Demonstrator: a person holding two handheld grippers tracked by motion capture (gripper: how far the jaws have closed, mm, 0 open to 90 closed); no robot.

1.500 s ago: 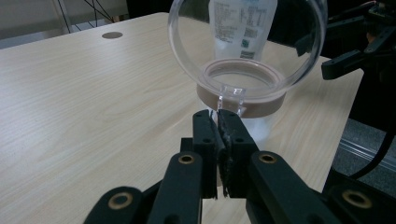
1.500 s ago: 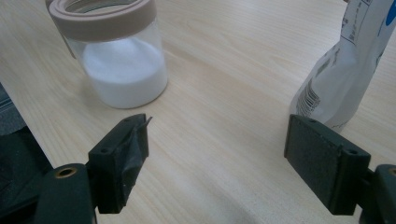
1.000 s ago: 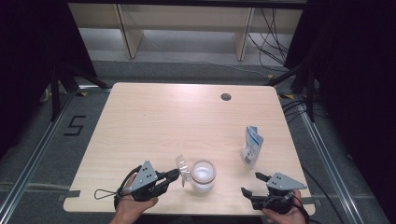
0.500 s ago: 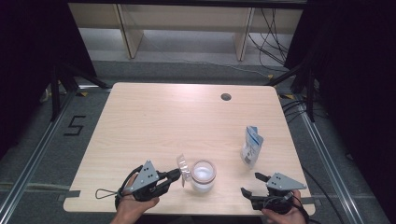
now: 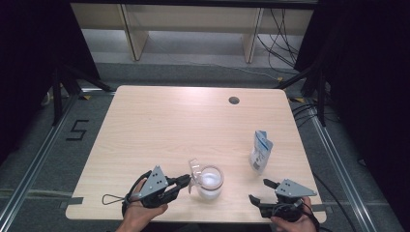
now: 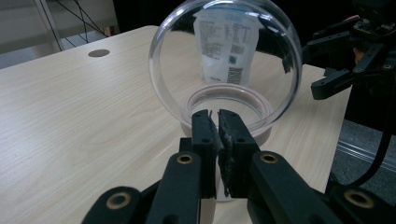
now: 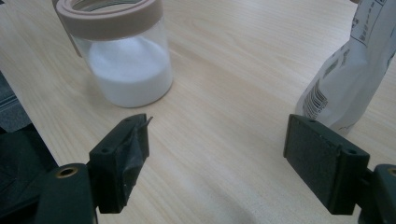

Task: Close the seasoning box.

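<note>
A clear jar (image 5: 210,182) with a tan rim holds white powder near the table's front edge. Its clear domed lid (image 5: 195,169) stands flipped up on the left side. My left gripper (image 5: 186,181) is shut on the lid's lower edge; in the left gripper view the jaws (image 6: 218,126) pinch it just below the dome (image 6: 224,56). A white and blue pouch (image 5: 260,152) stands upright to the right. My right gripper (image 5: 261,191) rests open at the front right, pointing left, with the jar (image 7: 121,60) and pouch (image 7: 350,70) beyond its spread jaws and nothing between them.
The light wooden table (image 5: 193,125) has a round cable hole (image 5: 234,100) at the back right. Shelving and cables lie on the floor beyond the far edge. The table's front edge runs just below both hands.
</note>
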